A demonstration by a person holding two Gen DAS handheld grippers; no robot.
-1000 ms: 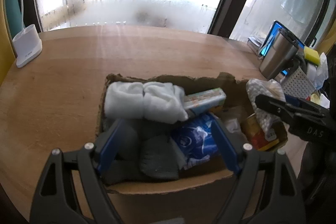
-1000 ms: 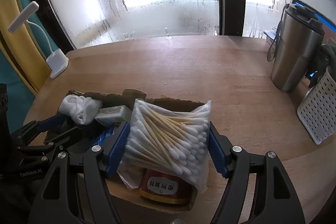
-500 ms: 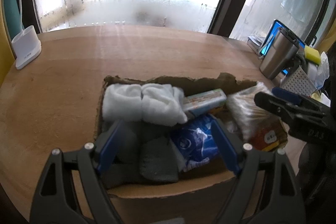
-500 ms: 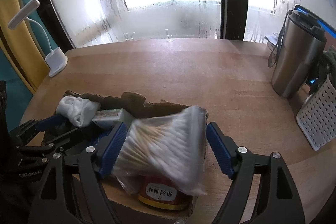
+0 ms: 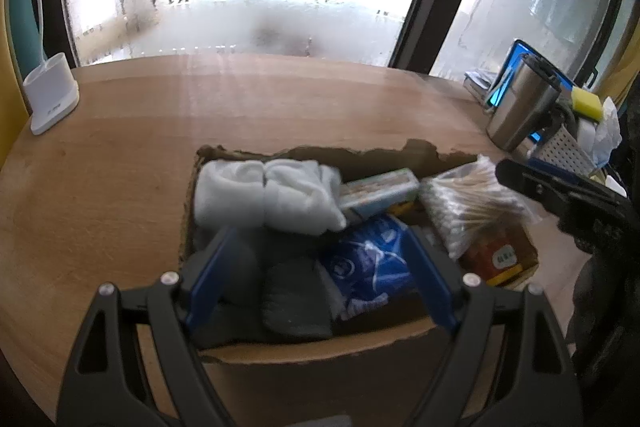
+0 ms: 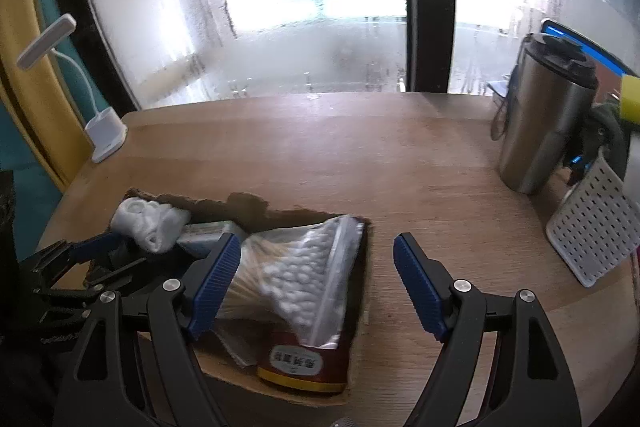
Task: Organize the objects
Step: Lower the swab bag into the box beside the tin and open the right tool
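Observation:
A torn cardboard box (image 5: pixel 320 351) (image 6: pixel 362 239) sits on the wooden table. It holds white rolled socks (image 5: pixel 268 195) (image 6: pixel 148 223), grey socks (image 5: pixel 294 299), a blue packet (image 5: pixel 368 267), a green-topped carton (image 5: pixel 380 191), a red and yellow tin (image 5: pixel 500 259) (image 6: pixel 304 363) and a clear bag of cotton swabs (image 5: pixel 472 203) (image 6: pixel 296 271). The swab bag lies on the tin, free of my fingers. My left gripper (image 5: pixel 316 275) is open over the box's near side. My right gripper (image 6: pixel 318 283) is open, just right of and above the bag; it also shows in the left wrist view (image 5: pixel 560 195).
A steel tumbler (image 5: pixel 520 107) (image 6: pixel 544 115), a white perforated basket (image 6: pixel 592 227) (image 5: pixel 568 151), a yellow sponge (image 5: pixel 586 103) and a blue screen stand at the table's right. A white lamp base (image 5: pixel 50 99) (image 6: pixel 106 131) stands at the far left. Fogged windows lie behind.
My right gripper has opened and let go of the swab bag, which has dropped onto the tin in the box. The right gripper has drawn back and to the right. The left gripper has stayed put.

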